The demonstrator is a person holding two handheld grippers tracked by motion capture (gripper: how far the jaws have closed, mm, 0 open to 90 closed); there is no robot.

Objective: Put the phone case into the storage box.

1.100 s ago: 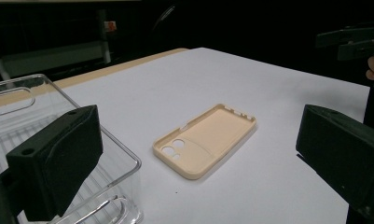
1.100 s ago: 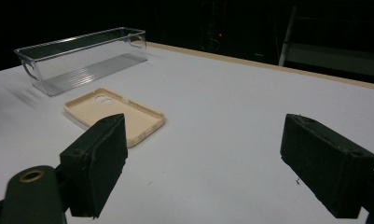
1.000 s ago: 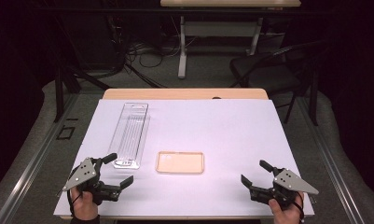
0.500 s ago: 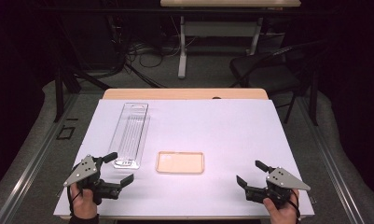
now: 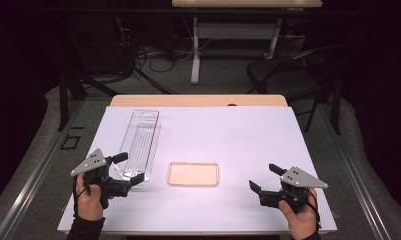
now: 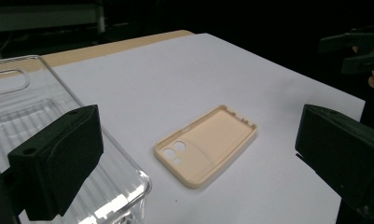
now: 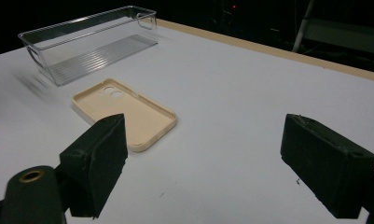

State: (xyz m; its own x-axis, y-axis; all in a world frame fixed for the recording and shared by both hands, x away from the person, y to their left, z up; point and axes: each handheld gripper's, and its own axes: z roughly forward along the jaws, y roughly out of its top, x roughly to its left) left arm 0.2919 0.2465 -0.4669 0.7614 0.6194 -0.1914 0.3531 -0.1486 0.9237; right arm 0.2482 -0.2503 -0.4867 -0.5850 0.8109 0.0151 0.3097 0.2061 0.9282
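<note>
The bench (image 5: 238,125) is big and has a white sheet on top. A strip of wood shows at its far edge.

A long clear box (image 5: 140,142) sits on the left side of the bench. It is empty. You can see right through it, and it has ribs on its floor. It looks like hard plastic.

A tan phone case (image 5: 193,173) lies near the middle of the bench, just to the right of the near end of the clear box. It lies flat with its open side up. The camera holes are at its left end. It looks thin and light, and a little bendy. It may slide on the smooth sheet. I think the best place to grab it is the raised rim on a long side.

The left tongs (image 5: 127,168) are held at the near left, close to the near end of the clear box. They are spread wide and hold nothing.

The right tongs (image 5: 266,178) are held at the near right, apart from the phone case. They are spread wide too, and empty.
</note>
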